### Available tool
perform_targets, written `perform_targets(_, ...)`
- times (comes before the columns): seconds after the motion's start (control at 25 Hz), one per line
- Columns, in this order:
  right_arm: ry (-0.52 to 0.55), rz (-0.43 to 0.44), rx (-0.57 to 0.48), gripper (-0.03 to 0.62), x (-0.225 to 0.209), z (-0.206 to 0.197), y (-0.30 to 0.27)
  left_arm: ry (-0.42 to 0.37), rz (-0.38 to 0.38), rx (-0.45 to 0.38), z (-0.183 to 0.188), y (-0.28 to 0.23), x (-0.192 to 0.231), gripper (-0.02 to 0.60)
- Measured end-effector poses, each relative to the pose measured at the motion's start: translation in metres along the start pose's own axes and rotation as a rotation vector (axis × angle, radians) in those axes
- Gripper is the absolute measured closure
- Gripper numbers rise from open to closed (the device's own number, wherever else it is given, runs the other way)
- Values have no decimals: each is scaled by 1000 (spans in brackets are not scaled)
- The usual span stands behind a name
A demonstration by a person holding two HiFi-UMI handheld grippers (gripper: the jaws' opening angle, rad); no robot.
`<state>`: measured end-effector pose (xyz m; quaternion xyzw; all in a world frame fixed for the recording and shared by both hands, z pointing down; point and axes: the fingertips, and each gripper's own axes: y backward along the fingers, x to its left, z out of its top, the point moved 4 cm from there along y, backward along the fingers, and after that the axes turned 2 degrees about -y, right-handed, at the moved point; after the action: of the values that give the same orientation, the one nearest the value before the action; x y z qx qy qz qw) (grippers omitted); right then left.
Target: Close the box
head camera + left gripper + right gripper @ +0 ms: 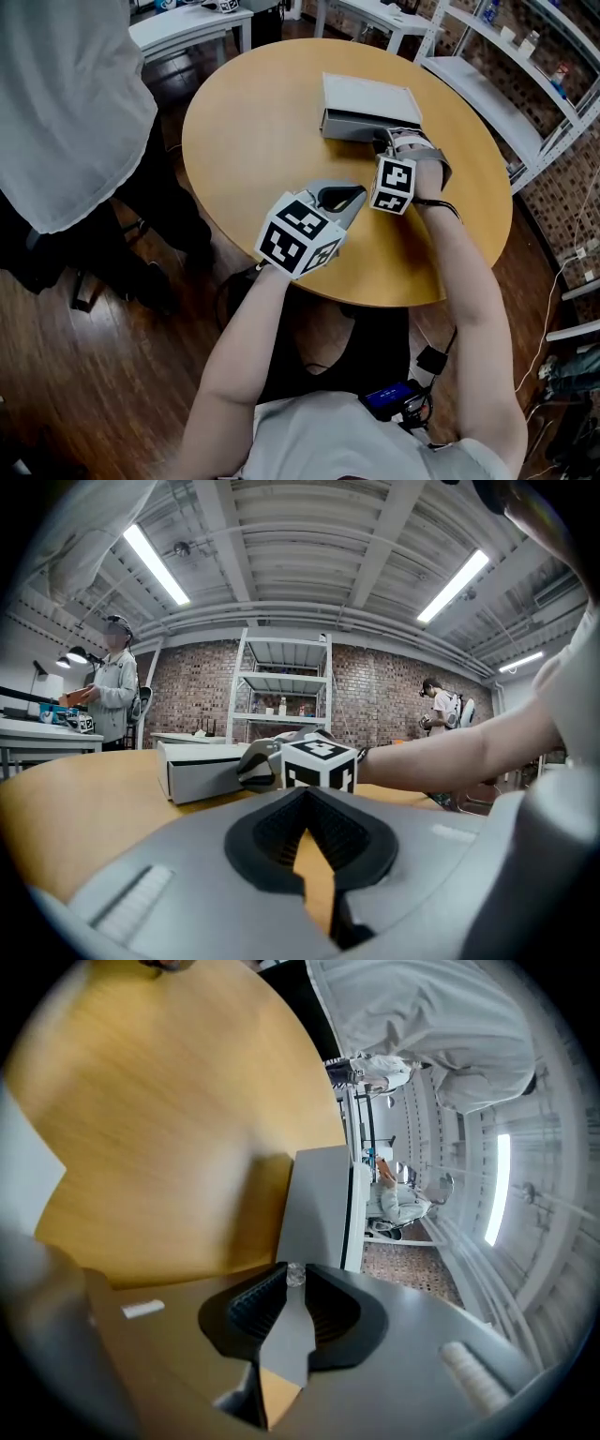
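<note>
The white box [370, 98] lies flat on the far side of the round wooden table [244, 141], with a dark seam under its lid. My right gripper [392, 142] is at the box's near right corner. In the right gripper view the box [323, 1208] fills the space just ahead. The right gripper [294, 1274] has its jaws almost together, pinching a small pale shiny bit that I cannot identify. My left gripper [349, 195] rests low over the table's near half, shut and empty. The left gripper view looks past the left gripper [305, 794] to the box [202, 769] and the right gripper's marker cube [319, 764].
A person in a white coat [66, 103] stands close to the table's left edge. White shelving [525, 84] runs along the right side, and white tables [187, 23] stand behind. Two more people, one on the left [112, 691] and one on the right [441, 705], are far off by the brick wall.
</note>
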<state>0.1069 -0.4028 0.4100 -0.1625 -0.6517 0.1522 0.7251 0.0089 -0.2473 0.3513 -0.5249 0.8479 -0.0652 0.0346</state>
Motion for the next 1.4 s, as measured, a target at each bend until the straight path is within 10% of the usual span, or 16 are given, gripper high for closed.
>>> perform_targets(0.72,-60,-89,-3,480,0,-12,-27,-11,4,3,-8,-7,-1,581)
perform_targets(0.88,-303,-29,-132,518,-6,-19,20,-14,3,6,-7,-4,1,581)
perform_targets(1.16,-1065,315,-664,592,9,-29,142,-8,-1,5,-13,-6,-11,581)
perform_targets(1.4,-1268,415,-882,592,27,-24,176,-19,-10,2,-10,-26,-21,581)
